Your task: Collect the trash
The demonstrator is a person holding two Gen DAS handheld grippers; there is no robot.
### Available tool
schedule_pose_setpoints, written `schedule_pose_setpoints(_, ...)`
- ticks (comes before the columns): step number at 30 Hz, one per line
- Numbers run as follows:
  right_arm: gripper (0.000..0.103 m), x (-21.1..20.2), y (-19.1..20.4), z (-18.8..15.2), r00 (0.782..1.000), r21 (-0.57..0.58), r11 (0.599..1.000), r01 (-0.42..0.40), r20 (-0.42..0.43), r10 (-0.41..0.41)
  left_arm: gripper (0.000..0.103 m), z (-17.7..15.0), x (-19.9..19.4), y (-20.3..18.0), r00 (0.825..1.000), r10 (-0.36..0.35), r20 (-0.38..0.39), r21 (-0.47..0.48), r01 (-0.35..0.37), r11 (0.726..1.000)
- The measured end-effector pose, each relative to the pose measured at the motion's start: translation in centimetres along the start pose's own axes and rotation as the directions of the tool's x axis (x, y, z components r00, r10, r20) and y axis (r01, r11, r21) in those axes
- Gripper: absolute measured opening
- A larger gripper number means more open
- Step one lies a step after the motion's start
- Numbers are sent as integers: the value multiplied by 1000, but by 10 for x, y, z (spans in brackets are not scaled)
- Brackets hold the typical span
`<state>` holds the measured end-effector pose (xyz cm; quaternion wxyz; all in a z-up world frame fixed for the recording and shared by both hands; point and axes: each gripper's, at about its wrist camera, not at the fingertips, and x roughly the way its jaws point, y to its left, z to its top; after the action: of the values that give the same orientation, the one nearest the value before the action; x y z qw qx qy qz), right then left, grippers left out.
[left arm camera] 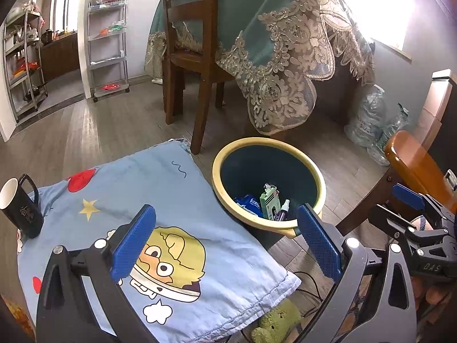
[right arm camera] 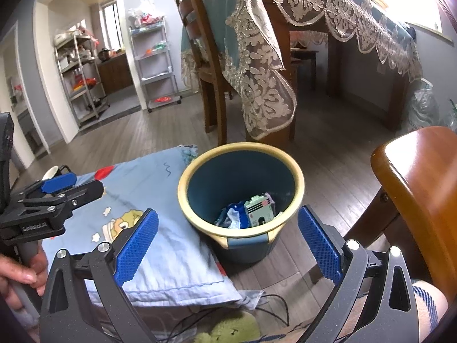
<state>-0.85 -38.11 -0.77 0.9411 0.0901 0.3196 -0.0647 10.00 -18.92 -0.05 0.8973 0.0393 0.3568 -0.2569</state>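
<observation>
A blue trash bin with a cream rim [left arm camera: 320, 177] [right arm camera: 298, 177] stands on the wood floor beside a low table. Inside lie a green-and-white carton [left arm camera: 269, 201] [right arm camera: 258, 211], a small purple bottle [left arm camera: 282, 210] and blue crumpled wrappers [left arm camera: 247, 201] [right arm camera: 231, 217]. My left gripper [left arm camera: 227, 243] is open over the cloth's right part, nothing between its blue pads. My right gripper [right arm camera: 227, 245] is open too, hovering just before the bin, empty. The left gripper [right arm camera: 61, 190] also shows at the left of the right wrist view, the right gripper [left arm camera: 411, 200] at the right edge of the left wrist view.
A light-blue cartoon cloth [left arm camera: 177, 200] [right arm camera: 142, 194] covers the low table, with a black mug [left arm camera: 21, 208] at its left. A wooden chair [left arm camera: 185, 51], a lace-draped dining table [left arm camera: 280, 43], another chair's back [right arm camera: 420, 188], plastic bags [left arm camera: 371, 120] and a green plush toy [left arm camera: 277, 323] surround it.
</observation>
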Motion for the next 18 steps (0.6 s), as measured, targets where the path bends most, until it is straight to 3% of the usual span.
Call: schedule_pose_setpoints(18,97,1,0,0,1000,1,1000,-2,-2,2,97,-1,2,-2,1000,-4,-7,5,4,1000)
